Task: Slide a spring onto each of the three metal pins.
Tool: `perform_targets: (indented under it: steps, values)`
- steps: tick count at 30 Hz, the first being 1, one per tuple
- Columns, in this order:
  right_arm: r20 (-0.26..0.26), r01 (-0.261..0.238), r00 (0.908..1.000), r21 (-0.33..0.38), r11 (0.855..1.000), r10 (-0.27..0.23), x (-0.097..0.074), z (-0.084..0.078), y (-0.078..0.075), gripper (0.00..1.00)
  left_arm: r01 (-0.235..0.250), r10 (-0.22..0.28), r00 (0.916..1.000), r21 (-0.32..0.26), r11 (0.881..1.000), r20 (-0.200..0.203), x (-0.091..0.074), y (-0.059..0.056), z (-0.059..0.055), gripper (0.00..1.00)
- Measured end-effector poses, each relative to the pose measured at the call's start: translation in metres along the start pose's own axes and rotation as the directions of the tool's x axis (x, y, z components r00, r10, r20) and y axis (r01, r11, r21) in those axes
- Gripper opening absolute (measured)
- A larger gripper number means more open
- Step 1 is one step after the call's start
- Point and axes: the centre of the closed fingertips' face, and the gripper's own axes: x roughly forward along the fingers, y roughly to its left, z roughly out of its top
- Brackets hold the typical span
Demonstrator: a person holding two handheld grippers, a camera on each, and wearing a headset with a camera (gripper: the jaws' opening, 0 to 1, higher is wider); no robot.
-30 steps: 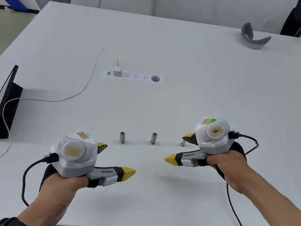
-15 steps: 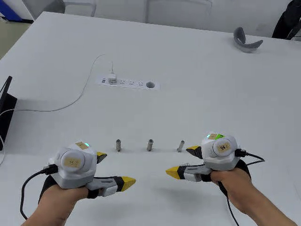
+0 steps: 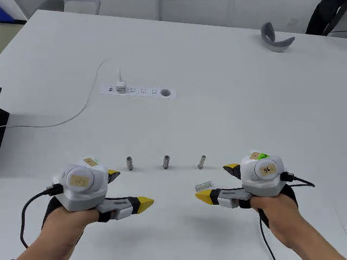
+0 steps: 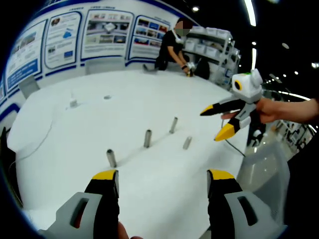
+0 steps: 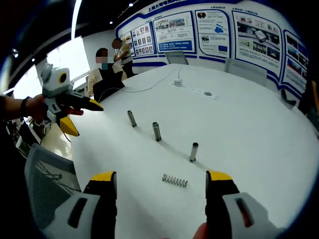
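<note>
risk: spring (image 5: 175,180) lies flat on the table (image 5: 259,129). an off-centre pinch can roll or pop it out, and a tilted carry could knock the bare pin (image 5: 193,152). right gripper (image 5: 162,175) and left gripper (image 3: 129,188) jaws are apart and empty. spring sits just ahead of the right tips, in line with the gap, untouched, near the bare pin. mid pin (image 5: 156,131) and far pin (image 5: 131,118) carry springs.

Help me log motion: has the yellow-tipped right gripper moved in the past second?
Yes: the yellow-tipped right gripper has drawn back toward the person, away from the bare metal pin.
</note>
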Motion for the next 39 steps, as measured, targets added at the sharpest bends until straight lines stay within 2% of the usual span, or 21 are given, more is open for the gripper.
perform_targets:
  steps: [15, 22, 32, 39]
  values:
    - [0.031, 0.037, 0.9988, 0.036, 0.999, -0.038, -0.024, -0.008, -0.016, 0.78, 0.009, -0.009, 1.0, 0.015, 1.0, -0.004, 0.013, -0.009, 0.008, 0.74]
    - [0.04, 0.049, 0.9979, 0.054, 0.997, -0.051, -0.03, -0.011, -0.022, 0.79, 0.016, -0.016, 0.9999, 0.019, 1.0, -0.005, 0.019, -0.014, 0.011, 0.74]
    - [0.045, 0.055, 0.9973, 0.063, 0.997, -0.058, -0.039, -0.019, -0.023, 0.81, 0.041, -0.04, 0.999, 0.047, 0.998, -0.021, 0.036, -0.022, 0.016, 0.74]
    - [0.041, 0.051, 0.9977, 0.062, 0.997, -0.054, -0.046, -0.025, -0.025, 0.82, 0.069, -0.066, 0.997, 0.069, 0.995, -0.039, 0.052, -0.035, 0.021, 0.74]
